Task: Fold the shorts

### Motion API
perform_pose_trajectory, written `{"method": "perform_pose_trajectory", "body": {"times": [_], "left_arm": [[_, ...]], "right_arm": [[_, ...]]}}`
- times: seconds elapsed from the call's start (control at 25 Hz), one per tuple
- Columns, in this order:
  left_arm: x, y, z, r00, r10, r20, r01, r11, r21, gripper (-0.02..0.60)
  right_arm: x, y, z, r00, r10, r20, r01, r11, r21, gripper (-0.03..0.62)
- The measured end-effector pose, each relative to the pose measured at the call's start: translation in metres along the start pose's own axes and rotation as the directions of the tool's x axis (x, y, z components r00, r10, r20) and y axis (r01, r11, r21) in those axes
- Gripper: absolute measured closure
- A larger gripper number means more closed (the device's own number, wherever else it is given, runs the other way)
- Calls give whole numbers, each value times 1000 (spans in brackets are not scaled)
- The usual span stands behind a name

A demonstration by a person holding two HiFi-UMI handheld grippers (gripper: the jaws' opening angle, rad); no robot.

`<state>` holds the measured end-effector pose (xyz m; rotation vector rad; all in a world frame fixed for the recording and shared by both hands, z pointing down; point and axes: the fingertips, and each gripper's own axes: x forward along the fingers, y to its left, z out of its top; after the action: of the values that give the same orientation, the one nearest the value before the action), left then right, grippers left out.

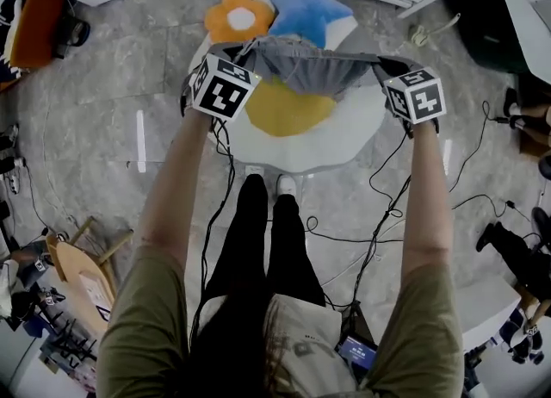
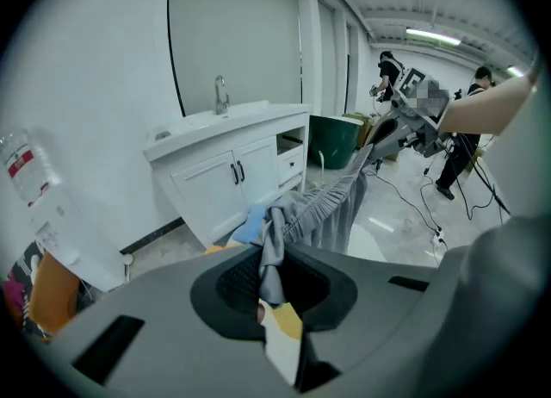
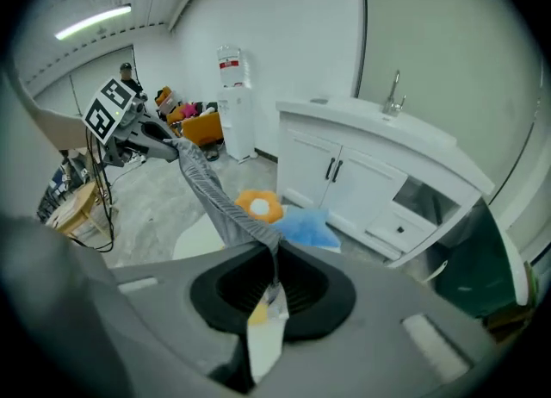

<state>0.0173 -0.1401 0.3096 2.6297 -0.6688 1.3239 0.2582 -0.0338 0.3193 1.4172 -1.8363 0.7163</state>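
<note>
shorts: the grey shorts (image 1: 308, 67) are held up in the air by the gathered waistband, which is stretched nearly level between the two grippers; the rest of the cloth is left hanging above the rug.
left gripper: the left gripper (image 2: 269, 277) is clamped on one end of the waistband, and a bunched fold of grey cloth is pinched between its jaws.
right gripper: the right gripper (image 3: 272, 284) is closed on the other end, where a thin edge of cloth is nipped between its jaws.
rug: a white, egg-shaped rug (image 1: 349, 142) with a yellow centre is laid on the grey floor (image 1: 103, 129), directly under the shorts.
cushions: an orange flower cushion (image 1: 238, 17) and a blue star cushion (image 1: 310, 10) are set side by side at the rug's far edge (the star is partly covered by the shorts in the head view).
cabinet: a white cabinet (image 2: 232, 177) with a tap (image 2: 220, 93) is seen beyond the cushions.
shoes: white shoes (image 1: 269, 183) are placed at the rug's near edge.
cables: black cables (image 1: 383, 207) are trailed over the floor beside the legs.
</note>
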Motion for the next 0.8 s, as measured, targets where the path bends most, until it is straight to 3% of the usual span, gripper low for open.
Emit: {"method": "perform_pose_trajectory", "body": {"times": [0.2,0.36,0.52,0.64,0.8], "left_arm": [[-16,55,59,988,38,148,-54,993,107,538],[-19,67,56,983,29,182,-56,988,145,540],[9,51,-1,995,-27,98,10,985,172,538],[37,23,-69,998,-59,-8,59,981,187,538],[78,-24,-166,985,-98,-139,120,980,158,538]], "right_arm": [[-20,-20,85,981,-112,161,123,990,-65,569],[-20,-9,95,966,-129,226,155,983,-99,569],[14,21,50,978,-90,187,113,987,-113,569],[51,52,-11,993,-40,111,52,993,-110,569],[101,91,-106,999,45,6,-44,993,-108,569]]}}
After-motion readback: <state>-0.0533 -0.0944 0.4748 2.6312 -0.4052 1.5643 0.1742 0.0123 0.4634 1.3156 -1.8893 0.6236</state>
